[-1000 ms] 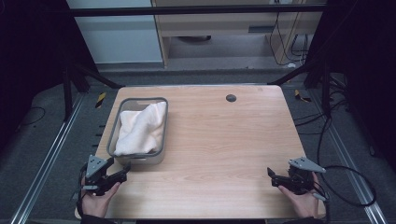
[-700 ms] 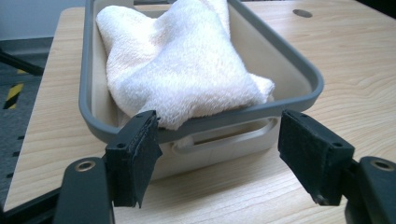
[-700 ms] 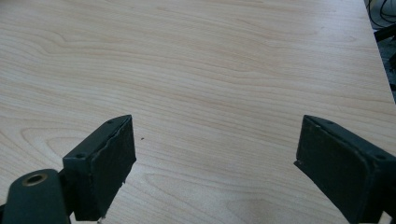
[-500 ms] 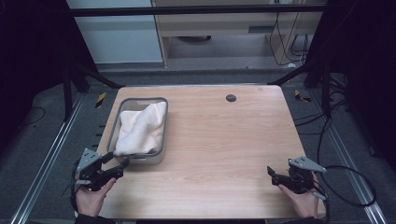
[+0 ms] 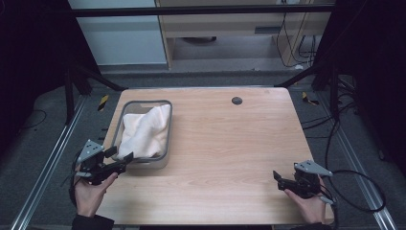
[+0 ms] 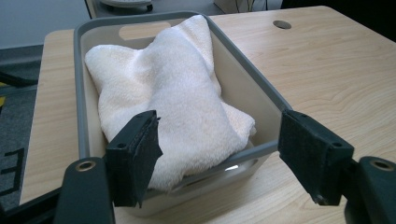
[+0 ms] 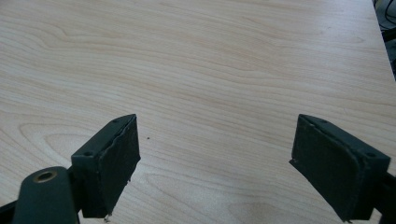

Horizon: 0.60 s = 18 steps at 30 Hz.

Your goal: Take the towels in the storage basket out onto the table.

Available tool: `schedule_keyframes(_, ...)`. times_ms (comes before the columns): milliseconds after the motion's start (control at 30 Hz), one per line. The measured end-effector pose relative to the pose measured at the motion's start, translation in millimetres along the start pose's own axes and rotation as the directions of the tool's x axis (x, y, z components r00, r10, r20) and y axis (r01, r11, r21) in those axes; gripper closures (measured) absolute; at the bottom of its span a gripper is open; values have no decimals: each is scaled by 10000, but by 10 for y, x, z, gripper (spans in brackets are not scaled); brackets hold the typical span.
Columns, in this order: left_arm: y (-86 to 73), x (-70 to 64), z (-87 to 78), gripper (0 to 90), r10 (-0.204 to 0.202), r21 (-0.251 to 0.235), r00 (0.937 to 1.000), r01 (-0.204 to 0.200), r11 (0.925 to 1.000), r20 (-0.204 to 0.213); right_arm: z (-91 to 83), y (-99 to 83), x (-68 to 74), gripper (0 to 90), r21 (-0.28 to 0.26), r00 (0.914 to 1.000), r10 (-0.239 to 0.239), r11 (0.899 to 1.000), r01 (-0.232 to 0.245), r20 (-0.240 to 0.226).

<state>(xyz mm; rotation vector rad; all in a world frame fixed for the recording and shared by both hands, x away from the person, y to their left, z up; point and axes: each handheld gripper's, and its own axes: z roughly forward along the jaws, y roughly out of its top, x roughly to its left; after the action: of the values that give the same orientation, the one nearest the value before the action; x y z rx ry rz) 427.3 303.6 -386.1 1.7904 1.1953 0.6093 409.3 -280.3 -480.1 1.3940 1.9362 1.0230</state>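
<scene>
A grey bin (image 5: 170,129) stands on the left part of the wooden table (image 5: 230,143), and a crumpled white towel (image 5: 143,132) fills it. My left gripper (image 5: 120,154) is open at the bin's near end, by the table's front left corner. In the left gripper view the jaws stand wide apart on either side of the bin's near wall (image 6: 247,70), with the towel (image 6: 177,93) just beyond them and nothing between them. My right gripper (image 5: 277,179) rests open near the front right corner. Its jaws (image 7: 215,140) are spread above bare wood (image 7: 210,56).
A round cable hole (image 5: 236,100) sits near the table's far edge. Black frame posts (image 5: 72,91) stand on both sides of the table, and cables (image 5: 354,177) lie on the floor at the right. A cabinet (image 5: 220,28) stands behind.
My left gripper has shifted slightly left and forward toward the bin's near end. The right gripper, the bin and the towel have stayed where they were.
</scene>
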Motion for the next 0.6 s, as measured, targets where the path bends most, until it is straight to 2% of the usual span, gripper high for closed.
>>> schedule_keyframes(267, 274, 36, 96, 285, 120, 279, 9999, -121, 9995, 68, 3, 3, -2, 148, 44, 10000, 35, 10000, -35, 0)
schedule_keyframes(400, 424, 90, 132, 283, 40, 408, 10000, -43, 9992, 77, 3, 6, -10, 148, 21, 10000, 15, 10000, -15, 11)
schedule_keyframes(567, 543, 106, 200, 281, 161, 523, 9999, -159, 9985, -31, 2, 12, -12, 144, 11, 10000, -17, 10000, 17, -33)
schedule_keyframes(600, 565, 108, 228, 281, 112, 576, 9999, -115, 9983, 62, 3, 12, -12, 144, 27, 10000, -21, 10000, 21, -38)
